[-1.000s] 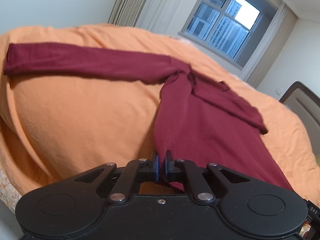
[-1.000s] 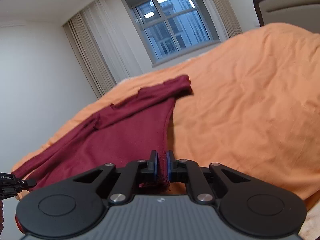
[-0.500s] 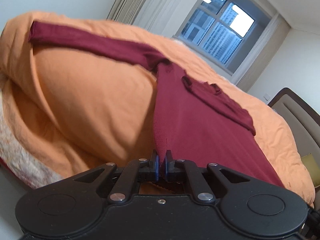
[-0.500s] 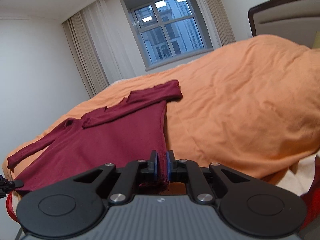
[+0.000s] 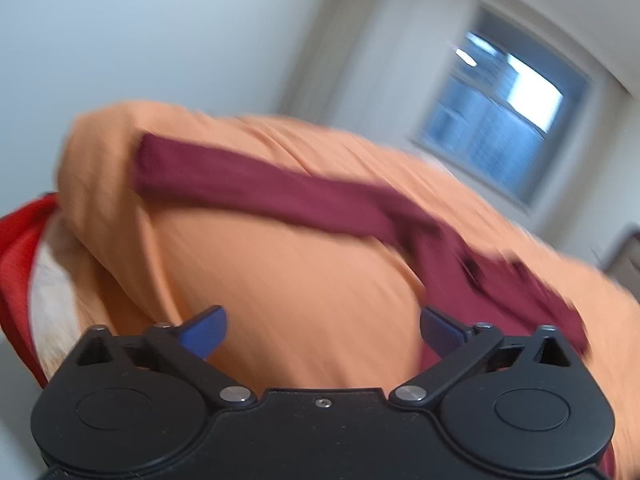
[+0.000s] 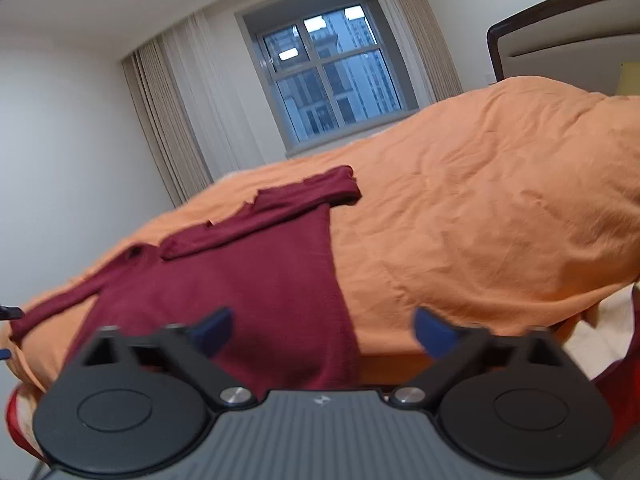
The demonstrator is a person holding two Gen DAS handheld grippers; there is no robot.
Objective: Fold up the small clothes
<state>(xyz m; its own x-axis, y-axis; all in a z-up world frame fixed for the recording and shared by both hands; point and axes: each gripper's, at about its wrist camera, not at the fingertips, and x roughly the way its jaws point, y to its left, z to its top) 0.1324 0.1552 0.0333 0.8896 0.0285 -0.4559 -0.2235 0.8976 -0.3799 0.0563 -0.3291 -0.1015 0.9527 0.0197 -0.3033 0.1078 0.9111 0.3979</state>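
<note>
orange duvet (image 6: 480,208); window (image 6: 332,80); beige curtains (image 6: 168,120); headboard (image 6: 560,40); possibly red fabric (image 5: 16,248)

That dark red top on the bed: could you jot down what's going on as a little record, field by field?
garment: maroon long-sleeved top, spread flat on the orange duvet
one sleeve: folded across the chest
other sleeve: stretched out sideways
left tool: open, holding nothing
right tool: open, holding nothing
hem: hangs over the bed edge
background: window, curtains

Two low wrist views from the bed's (image 6: 480,208) edge, facing the window (image 6: 328,76), sharing the maroon top (image 5: 320,200)
</note>
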